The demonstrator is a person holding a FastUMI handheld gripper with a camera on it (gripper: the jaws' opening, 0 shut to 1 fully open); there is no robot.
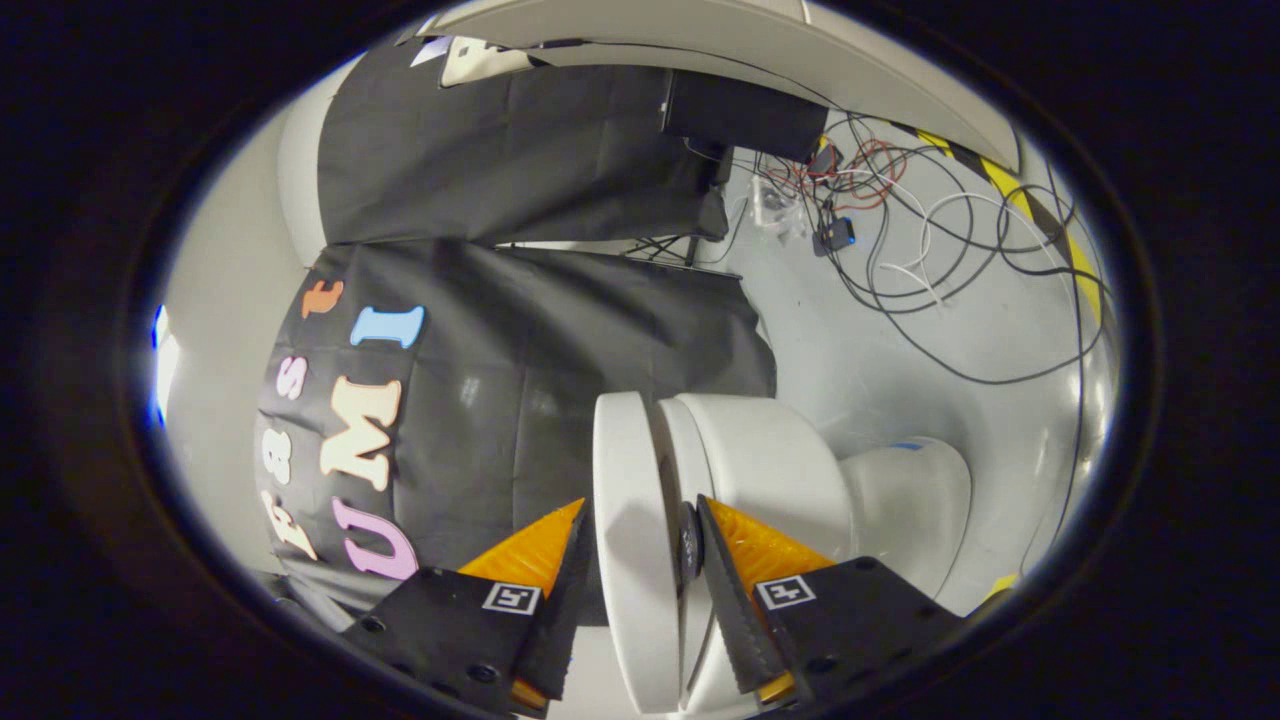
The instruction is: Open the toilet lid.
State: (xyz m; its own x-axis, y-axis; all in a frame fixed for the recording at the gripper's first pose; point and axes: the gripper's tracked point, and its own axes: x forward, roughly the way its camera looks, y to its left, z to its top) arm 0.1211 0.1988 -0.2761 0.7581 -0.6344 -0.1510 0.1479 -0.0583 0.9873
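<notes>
The white toilet (770, 470) appears turned on its side, with the floor off to the right. Its thick white lid (630, 470) lies close against the seat (675, 440), with only a thin gap between them. My gripper (641, 500) clasps the lid's front edge. One finger (560, 580) rests on the lid's top face. The other finger (725, 585) sits on the underside, beside a dark round bumper (688, 540). I cannot tell whether the seat's rim is also caught between the fingers. The bowl and pedestal (905, 500) lie beyond that second finger.
The black cloth wall (520, 360) hangs close behind the toilet. A tangle of cables (930, 250) and a small black box (835, 235) lie on the grey floor beyond the pedestal. A black-and-yellow striped strip (1040, 215) runs along the floor's far edge.
</notes>
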